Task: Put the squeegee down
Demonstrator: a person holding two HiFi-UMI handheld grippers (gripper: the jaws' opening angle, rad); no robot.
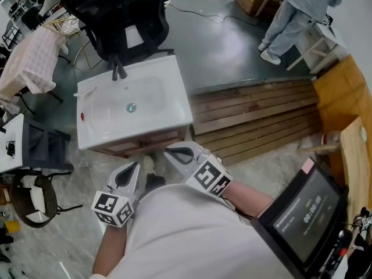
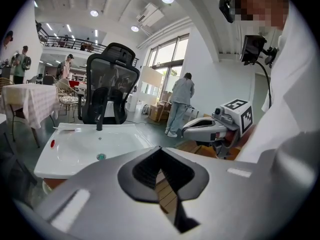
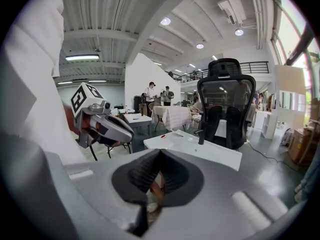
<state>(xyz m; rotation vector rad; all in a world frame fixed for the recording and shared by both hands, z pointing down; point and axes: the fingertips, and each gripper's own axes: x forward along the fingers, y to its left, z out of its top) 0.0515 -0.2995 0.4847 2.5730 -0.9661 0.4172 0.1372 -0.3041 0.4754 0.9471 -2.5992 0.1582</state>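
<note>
- The slatted wooden plank platform point(image 1: 256, 118) lay on the floor to the right of the sink unit, running off toward the far right.
- The white rectangular sink basin point(image 1: 174, 106) sat on a wooden cabinet as the working surface, straight ahead of the person and beyond both grippers.
- The black mesh-backed office chair point(image 1: 125, 16) stood just behind the sink's far edge.
- A person in grey clothes point(image 1: 296, 10) stood bent over at the far right, well apart from the sink.
- The left gripper point(image 1: 133, 167) was held close to the person's body on the near side of the sink, pointing toward it, its jaws clenched together on nothing.
- The right gripper point(image 1: 172, 153) was just beside it to the right, also near the sink's front edge, its jaws likewise closed and empty.
- The black faucet point(image 1: 118, 70) rose from the middle of the sink's far rim.
- The slim white squeegee point(image 1: 86, 90) lay flat on the far left rim of the sink, left of the faucet and well apart from both grippers; it showed too small for detail.
</note>
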